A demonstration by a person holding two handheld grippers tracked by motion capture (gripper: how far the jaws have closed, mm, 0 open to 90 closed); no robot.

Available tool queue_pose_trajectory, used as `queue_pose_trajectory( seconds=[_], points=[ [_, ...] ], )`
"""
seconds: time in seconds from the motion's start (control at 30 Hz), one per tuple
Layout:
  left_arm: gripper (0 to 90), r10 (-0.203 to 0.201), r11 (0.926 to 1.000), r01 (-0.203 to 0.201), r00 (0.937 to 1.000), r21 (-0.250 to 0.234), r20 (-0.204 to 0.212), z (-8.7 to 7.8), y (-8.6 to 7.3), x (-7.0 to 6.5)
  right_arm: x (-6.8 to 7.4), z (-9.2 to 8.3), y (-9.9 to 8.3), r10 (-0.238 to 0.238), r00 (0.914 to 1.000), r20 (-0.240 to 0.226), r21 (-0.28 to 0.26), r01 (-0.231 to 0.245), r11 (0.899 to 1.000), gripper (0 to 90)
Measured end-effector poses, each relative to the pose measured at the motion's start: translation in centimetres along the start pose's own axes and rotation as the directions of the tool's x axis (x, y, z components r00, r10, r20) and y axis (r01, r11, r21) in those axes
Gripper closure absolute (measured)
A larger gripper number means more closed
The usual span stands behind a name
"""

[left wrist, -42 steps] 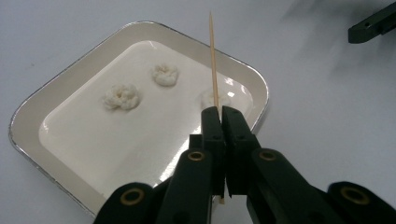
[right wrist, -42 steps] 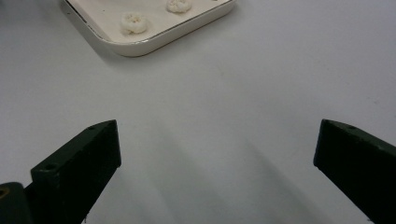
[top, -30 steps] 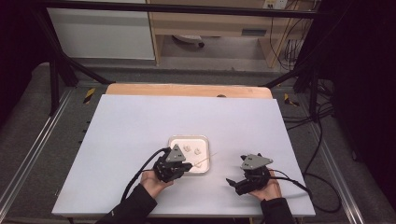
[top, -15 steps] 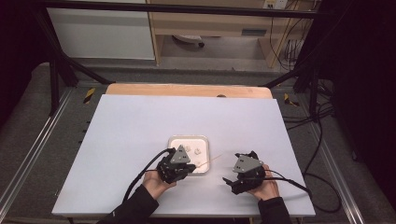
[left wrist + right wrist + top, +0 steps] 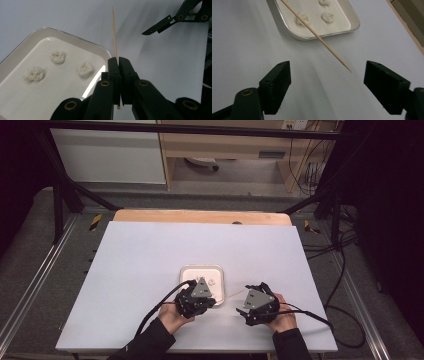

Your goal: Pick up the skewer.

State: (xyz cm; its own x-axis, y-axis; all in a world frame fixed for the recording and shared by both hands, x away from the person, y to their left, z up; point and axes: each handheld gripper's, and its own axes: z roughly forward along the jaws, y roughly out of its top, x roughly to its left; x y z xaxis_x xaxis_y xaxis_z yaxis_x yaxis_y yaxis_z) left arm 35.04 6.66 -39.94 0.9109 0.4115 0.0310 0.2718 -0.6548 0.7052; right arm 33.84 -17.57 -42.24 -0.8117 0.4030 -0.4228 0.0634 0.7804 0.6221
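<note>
My left gripper (image 5: 118, 60) (image 5: 210, 299) is shut on a thin wooden skewer (image 5: 114, 35) (image 5: 317, 35) (image 5: 231, 295), whose sharp tip points toward my right gripper. A white square tray (image 5: 187, 270) (image 5: 15, 57) (image 5: 294, 33) holds three small white popcorn-like pieces (image 5: 85, 69) (image 5: 303, 17); it lies just beyond and left of the left gripper. My right gripper (image 5: 327, 83) (image 5: 241, 307) stands open to the right of the tray, its jaws having just been closing, with the skewer's tip a little ahead of them and nothing between the pads.
The white tabletop (image 5: 150, 250) stretches wide around the tray. A wooden strip (image 5: 200, 216) runs along its far edge. Black frame bars and cables (image 5: 345, 270) lie off the table's right side.
The right gripper has shifted left toward the skewer's tip and lifted slightly, with its jaws narrower than before. The left gripper and skewer have stayed in place.
</note>
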Motion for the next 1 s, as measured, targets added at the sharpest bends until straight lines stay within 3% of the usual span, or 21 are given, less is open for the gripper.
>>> queue_pose_trajectory(
  seconds=[0.23, 0.47, 0.63, 1.0],
  points=[
    [88.5, 0.016, 0.9997, -0.016, 0.9998, 0.016, 0.011, 0.4, 0.5, -0.3, 0.3, 0.2, 0.6, -0.084, 0.9964, -0.003, 0.004, 0.084, 0.996, 32.5],
    [88.5, 0.037, 0.9988, -0.038, 0.9991, 0.032, 0.018, 0.8, 1.1, -0.6, 0.7, 0.5, 0.9, -0.166, 0.986, -0.013, 0.015, 0.166, 0.986, 41.0],
    [88.5, 0.054, 0.9976, -0.055, 0.9982, 0.043, 0.025, 1.1, 1.5, -0.9, 0.9, 0.7, 1.0, -0.218, 0.9753, -0.032, 0.024, 0.219, 0.975, 46.4],
    [88.5, 0.063, 0.9962, -0.066, 0.997, 0.057, 0.044, 1.7, 2.1, -1.3, 0.9, 0.7, 1.1, -0.333, 0.9419, -0.04, 0.022, 0.334, 0.942, 57.2]
  ],
)
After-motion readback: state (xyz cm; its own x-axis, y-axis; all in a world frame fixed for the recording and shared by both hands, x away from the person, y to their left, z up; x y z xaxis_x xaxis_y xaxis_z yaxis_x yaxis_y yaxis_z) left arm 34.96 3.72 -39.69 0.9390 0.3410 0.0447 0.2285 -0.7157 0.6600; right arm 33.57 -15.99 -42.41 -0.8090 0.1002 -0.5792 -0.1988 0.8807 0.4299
